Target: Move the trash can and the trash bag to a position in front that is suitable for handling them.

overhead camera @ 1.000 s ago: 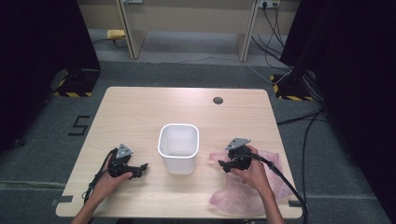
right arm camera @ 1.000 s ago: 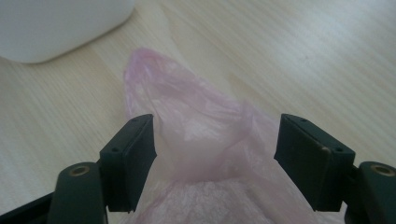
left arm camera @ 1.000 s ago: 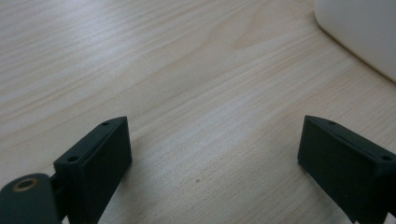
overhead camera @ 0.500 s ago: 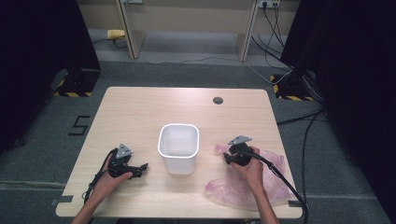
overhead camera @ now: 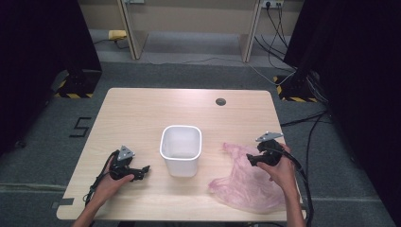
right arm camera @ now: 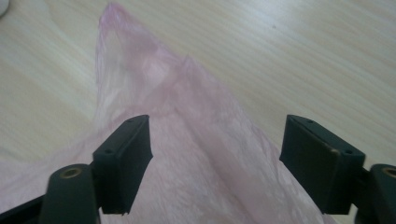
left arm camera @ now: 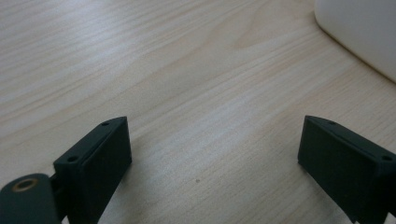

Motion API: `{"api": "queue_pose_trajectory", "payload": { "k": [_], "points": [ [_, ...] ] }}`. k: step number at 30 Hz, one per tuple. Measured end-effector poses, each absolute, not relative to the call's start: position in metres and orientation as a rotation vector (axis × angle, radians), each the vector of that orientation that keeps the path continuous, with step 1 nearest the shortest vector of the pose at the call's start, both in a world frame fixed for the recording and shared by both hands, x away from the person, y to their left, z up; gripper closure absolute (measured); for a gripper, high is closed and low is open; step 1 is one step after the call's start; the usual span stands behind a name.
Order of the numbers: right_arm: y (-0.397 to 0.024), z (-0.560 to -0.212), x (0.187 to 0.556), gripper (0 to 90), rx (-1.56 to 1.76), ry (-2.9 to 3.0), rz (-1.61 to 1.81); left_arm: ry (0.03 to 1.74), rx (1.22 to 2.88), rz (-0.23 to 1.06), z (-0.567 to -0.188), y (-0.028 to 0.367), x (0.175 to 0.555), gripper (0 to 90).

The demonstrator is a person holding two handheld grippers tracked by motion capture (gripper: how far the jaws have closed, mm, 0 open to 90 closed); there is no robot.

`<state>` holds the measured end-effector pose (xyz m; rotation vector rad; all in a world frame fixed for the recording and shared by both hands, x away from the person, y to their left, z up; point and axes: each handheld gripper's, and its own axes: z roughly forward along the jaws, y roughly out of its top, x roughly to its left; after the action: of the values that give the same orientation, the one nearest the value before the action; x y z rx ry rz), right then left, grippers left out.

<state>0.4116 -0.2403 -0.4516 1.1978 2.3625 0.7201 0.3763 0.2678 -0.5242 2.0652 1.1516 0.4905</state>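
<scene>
A light wooden desk (overhead camera: 142,113) seen from above, with a person's forearms reaching in from the bottom edge. A white plastic bin (overhead camera: 180,149), square with rounded corners and open at the top, stands upright near the middle of the desk. Inside it looks white; nothing can be made out in it.

The left hand (overhead camera: 109,182) holds the left gripper (overhead camera: 142,171) low on the desk, to the left of the bin and apart from it, pointing toward the bin. In the left gripper view its jaws stand wide apart over bare wood, holding nothing, and a curved white edge of the bin (left arm camera: 359,35) sits at the upper right corner.

A thin, see-through pink plastic bag (overhead camera: 246,182) lies crumpled on the right side of the desk, near the front edge, with one corner reaching toward the bin without touching it. The right hand (overhead camera: 281,170) holds the right gripper (overhead camera: 251,160) above the bag's upper part. In the right gripper view its jaws are wide open, and the pink bag (right arm camera: 196,140) rises in a peak between them; whether the jaws touch it cannot be told.

A small dark round hole (overhead camera: 220,101) sits near the desk's far edge.
</scene>
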Motion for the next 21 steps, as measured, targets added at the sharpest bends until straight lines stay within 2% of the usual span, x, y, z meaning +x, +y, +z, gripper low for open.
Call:
{"api": "queue_pose_trajectory", "payload": {
  "k": [8,11,17,18,21],
  "points": [
    [-0.252,-0.469,0.422,21.2,1.176,2.378,0.643,1.152,2.065,0.491,-0.524,0.268,0.376,8.9],
    [-0.251,-0.478,0.427,33.5,1.171,2.416,0.634,1.152,2.066,0.491,-0.524,0.268,0.376,8.9],
    [-0.247,-0.489,0.425,72.5,1.146,2.436,0.653,1.152,2.065,0.490,-0.524,0.268,0.376,8.8],
    [-0.247,-0.489,0.425,77.2,1.154,2.422,0.646,1.152,2.066,0.491,-0.524,0.268,0.376,8.8],
    [-0.246,-0.489,0.427,83.7,1.228,2.337,0.672,1.152,2.065,0.490,-0.524,0.268,0.376,8.8]
  ]
}}
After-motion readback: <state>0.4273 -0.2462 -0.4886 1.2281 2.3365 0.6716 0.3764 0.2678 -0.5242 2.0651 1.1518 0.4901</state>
